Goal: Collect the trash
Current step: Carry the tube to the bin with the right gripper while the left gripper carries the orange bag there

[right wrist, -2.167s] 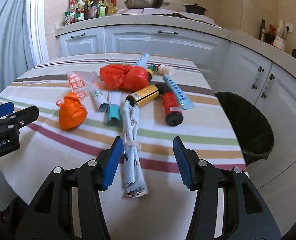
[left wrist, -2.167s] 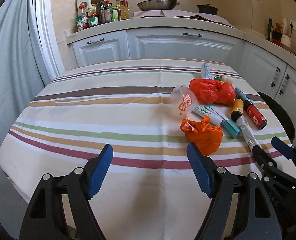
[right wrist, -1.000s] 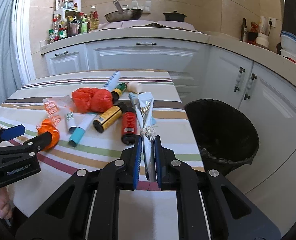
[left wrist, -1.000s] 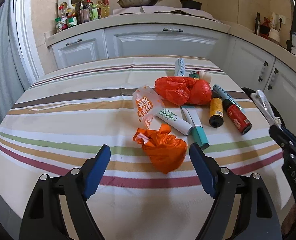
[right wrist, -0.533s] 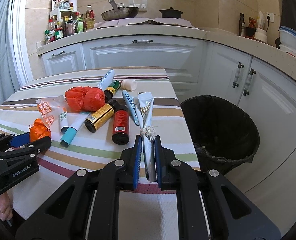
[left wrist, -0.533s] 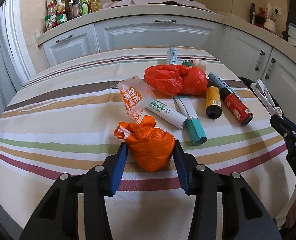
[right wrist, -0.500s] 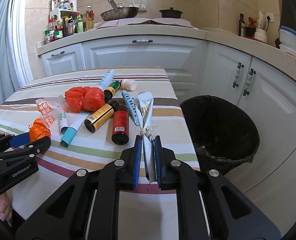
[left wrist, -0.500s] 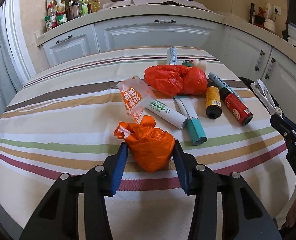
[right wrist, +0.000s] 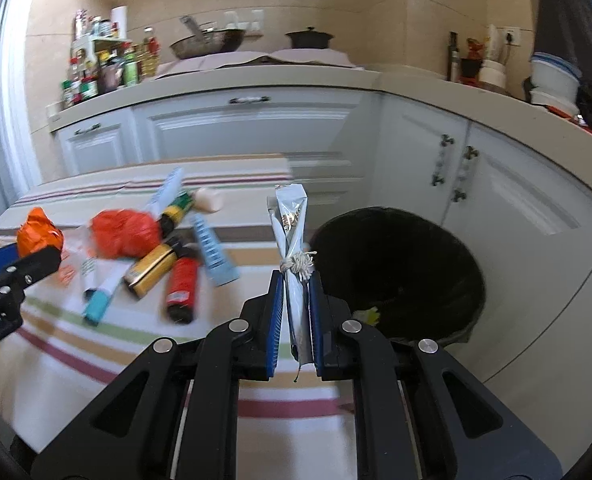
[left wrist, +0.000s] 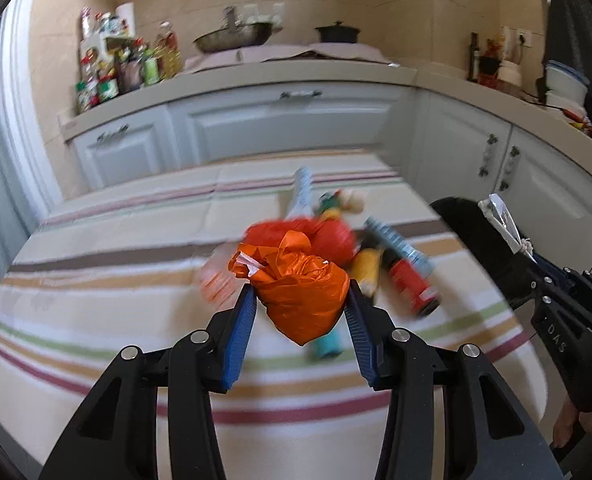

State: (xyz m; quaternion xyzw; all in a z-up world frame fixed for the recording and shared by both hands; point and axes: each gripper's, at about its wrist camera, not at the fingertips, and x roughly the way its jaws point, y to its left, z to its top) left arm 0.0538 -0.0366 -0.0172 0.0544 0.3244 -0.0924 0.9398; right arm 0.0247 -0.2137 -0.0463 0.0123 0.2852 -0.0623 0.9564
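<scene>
Trash lies heaped on the striped tablecloth [right wrist: 95, 360] beside the black bin [right wrist: 400, 264], which stands on the floor off the cloth's right edge.

Two pieces are off the cloth. The left gripper [left wrist: 300, 312] has its blue pads pressed on both sides of one knotted orange bag [left wrist: 302, 292], held clear above the heap. The right gripper [right wrist: 296, 312] is clamped tight on one silver wrapper [right wrist: 291, 232] tied with white string, which stands upright just left of the bin's rim.

Counted in the right wrist view, the pieces left on the cloth are:
- one red bag [right wrist: 125, 234]
- one yellow bottle [right wrist: 151, 270]
- one red bottle [right wrist: 181, 286]
- one green-capped bottle [right wrist: 175, 210]
- one cream cap or bottle end [right wrist: 209, 200], too blurred to tell which
- two pale blue tubes [right wrist: 213, 254], one beside the bottles and one farther from the bin
- two white tubes, one with a teal end [right wrist: 97, 304]
- one clear printed packet [right wrist: 69, 268]

Only the right wrist view looks into the bin, where a yellowish scrap [right wrist: 366, 314] shows. Only the left wrist view shows fingers [left wrist: 576, 426] of the person's hand under the right gripper's body. Motion blur smears the heap there.
</scene>
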